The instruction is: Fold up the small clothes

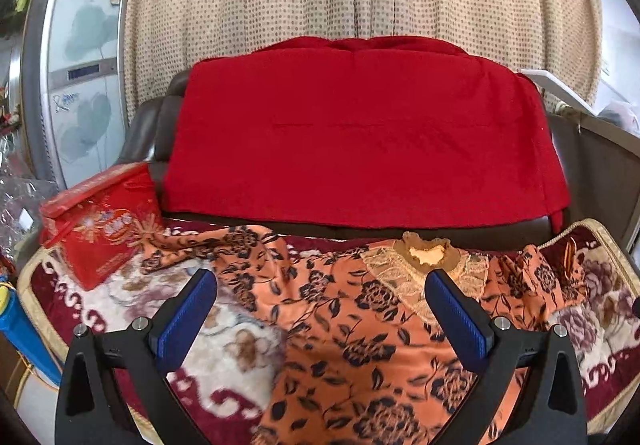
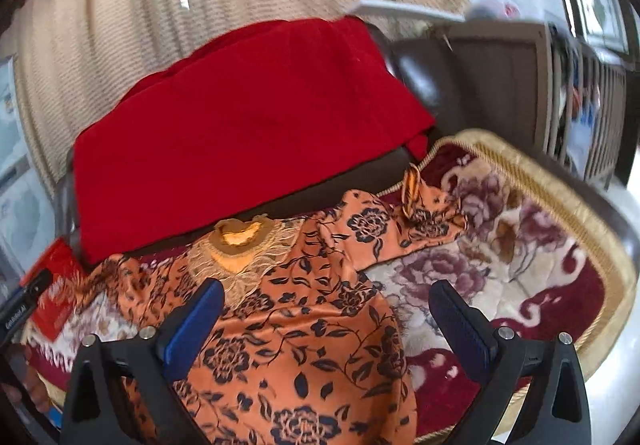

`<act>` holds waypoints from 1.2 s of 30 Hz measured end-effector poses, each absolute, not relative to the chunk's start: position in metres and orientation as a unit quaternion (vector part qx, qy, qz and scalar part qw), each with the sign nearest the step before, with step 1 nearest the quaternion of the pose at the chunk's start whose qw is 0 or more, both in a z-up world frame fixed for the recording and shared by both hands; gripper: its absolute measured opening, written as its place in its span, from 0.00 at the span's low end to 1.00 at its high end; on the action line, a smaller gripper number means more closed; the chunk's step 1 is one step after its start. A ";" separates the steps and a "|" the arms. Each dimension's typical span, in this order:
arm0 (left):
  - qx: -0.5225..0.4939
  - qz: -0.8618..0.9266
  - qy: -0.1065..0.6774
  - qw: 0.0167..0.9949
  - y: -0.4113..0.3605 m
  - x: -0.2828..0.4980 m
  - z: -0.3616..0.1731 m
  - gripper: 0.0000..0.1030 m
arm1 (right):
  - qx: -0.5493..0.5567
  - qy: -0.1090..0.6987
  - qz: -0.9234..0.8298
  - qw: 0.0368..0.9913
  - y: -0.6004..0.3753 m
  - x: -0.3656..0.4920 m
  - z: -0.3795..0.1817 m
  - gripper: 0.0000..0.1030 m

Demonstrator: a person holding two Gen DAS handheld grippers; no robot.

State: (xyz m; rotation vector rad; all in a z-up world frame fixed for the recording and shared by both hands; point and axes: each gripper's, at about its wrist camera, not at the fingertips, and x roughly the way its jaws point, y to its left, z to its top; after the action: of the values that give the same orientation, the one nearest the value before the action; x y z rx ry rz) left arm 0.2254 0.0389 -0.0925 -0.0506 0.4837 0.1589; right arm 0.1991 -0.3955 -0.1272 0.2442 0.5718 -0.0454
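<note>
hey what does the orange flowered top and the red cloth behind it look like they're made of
Orange floral top: looks like thin, smooth fabric with a slight sheen, possibly satin or polyester; it drapes in soft folds, with a lace panel at the neck. Red cloth: matte and thicker-looking, perhaps fleece or knit; no shine, faint stitched lines.

One orange floral garment (image 1: 340,325), one red cloth (image 1: 360,141), one red box (image 1: 100,225), two grippers.

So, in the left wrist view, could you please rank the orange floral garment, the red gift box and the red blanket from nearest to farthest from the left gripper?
1. Orange floral garment: directly under the open left gripper.
2. Red gift box: to the left, on the floral mat.
3. Red blanket: farthest, draped over the sofa back.
</note>
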 end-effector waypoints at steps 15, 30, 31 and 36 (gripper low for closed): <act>0.011 0.119 0.234 0.965 0.017 0.338 -0.154 1.00 | 0.102 0.323 -0.137 0.931 -0.462 0.366 -0.197 1.00; 0.082 0.128 0.232 0.961 0.010 0.366 -0.201 1.00 | 0.245 0.426 -0.200 0.848 -0.569 0.509 -0.294 0.23; 0.082 0.129 0.231 0.961 0.011 0.366 -0.201 1.00 | 0.259 0.416 -0.197 0.849 -0.572 0.504 -0.292 0.16; 0.061 0.146 0.221 0.962 0.027 0.364 -0.194 1.00 | 0.306 0.357 -0.106 0.876 -0.559 0.473 -0.245 0.09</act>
State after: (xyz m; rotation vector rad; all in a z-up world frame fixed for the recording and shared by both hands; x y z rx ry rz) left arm 0.3639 0.0270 -0.1944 0.1243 0.4485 0.2959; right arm 0.4734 -0.5593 -0.2452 0.6377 0.7448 -0.2202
